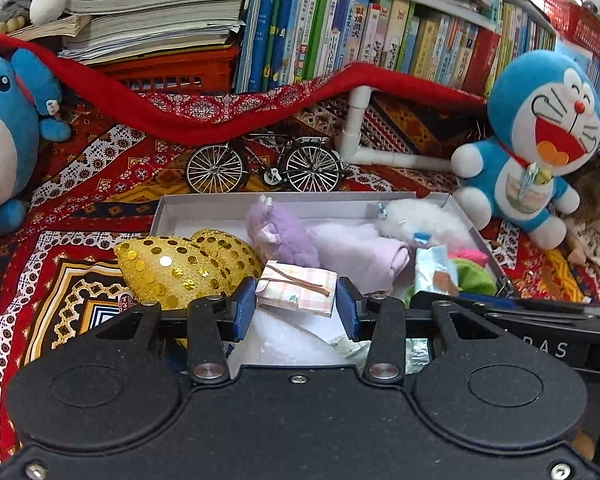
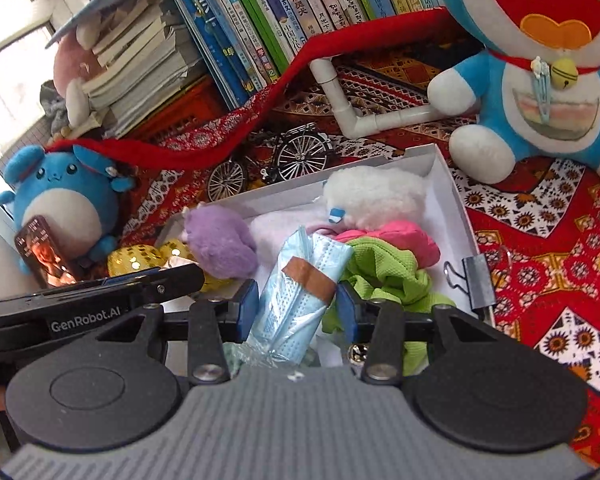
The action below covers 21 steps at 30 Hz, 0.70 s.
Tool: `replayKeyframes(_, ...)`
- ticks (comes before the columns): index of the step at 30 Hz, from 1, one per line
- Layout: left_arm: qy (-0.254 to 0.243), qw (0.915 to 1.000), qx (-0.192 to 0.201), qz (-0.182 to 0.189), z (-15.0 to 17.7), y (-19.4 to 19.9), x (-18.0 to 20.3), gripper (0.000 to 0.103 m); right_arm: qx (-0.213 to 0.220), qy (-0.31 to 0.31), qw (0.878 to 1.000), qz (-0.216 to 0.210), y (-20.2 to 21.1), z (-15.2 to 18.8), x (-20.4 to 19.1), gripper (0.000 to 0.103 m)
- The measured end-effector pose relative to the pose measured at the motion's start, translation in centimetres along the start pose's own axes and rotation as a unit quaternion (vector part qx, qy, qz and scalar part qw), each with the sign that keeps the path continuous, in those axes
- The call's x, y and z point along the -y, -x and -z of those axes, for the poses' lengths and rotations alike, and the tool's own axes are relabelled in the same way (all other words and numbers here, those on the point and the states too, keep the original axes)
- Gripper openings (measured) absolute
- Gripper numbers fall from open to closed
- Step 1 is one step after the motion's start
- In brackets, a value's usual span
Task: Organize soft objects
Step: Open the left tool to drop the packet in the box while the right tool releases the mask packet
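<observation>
My left gripper is clamped on a folded pink-checked cloth packet; my right gripper grips a wrapped bundle of pale blue face masks, both over the shallow white cardboard box. Recommend lowering each into bare floor short of the purple plush toy and fluffy white plush toy before releasing.

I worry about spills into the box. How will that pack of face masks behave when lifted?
The pack of face masks, between the right gripper pads, looks light and probably floppy: thin layers in a crinkly wrapper. The film may be slippery, and its taped end could open.
</observation>
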<state>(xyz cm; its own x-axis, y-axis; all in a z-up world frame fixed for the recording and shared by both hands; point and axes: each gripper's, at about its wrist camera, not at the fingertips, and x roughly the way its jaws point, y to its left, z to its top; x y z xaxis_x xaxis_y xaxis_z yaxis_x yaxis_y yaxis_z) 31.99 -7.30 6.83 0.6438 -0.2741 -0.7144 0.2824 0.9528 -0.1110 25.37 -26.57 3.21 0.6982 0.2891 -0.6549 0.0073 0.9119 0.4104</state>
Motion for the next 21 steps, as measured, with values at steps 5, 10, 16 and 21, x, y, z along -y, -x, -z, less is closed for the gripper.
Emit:
replayKeyframes(5,-0.019,0.9997,0.002,-0.013,0.2,-0.3,0.6,0.041,0.001,0.019,1.0,0.02,0.0,0.0,-0.4,0.047)
replayKeyframes(10,-0.036,0.999,-0.011,-0.026,0.4,-1.1,0.9,0.042,-0.003,0.057,0.998,0.036,0.0,0.2,-1.1,0.048)
replayKeyframes(16,-0.042,0.9986,-0.024,-0.022,0.5,-1.6,1.1,0.043,-0.016,0.102,0.994,0.046,-0.3,0.7,-1.8,0.048)
replayKeyframes(21,-0.048,0.9981,-0.03,-0.022,0.6,-1.7,1.3,0.049,-0.018,0.103,0.994,0.045,-0.4,0.8,-1.8,0.054)
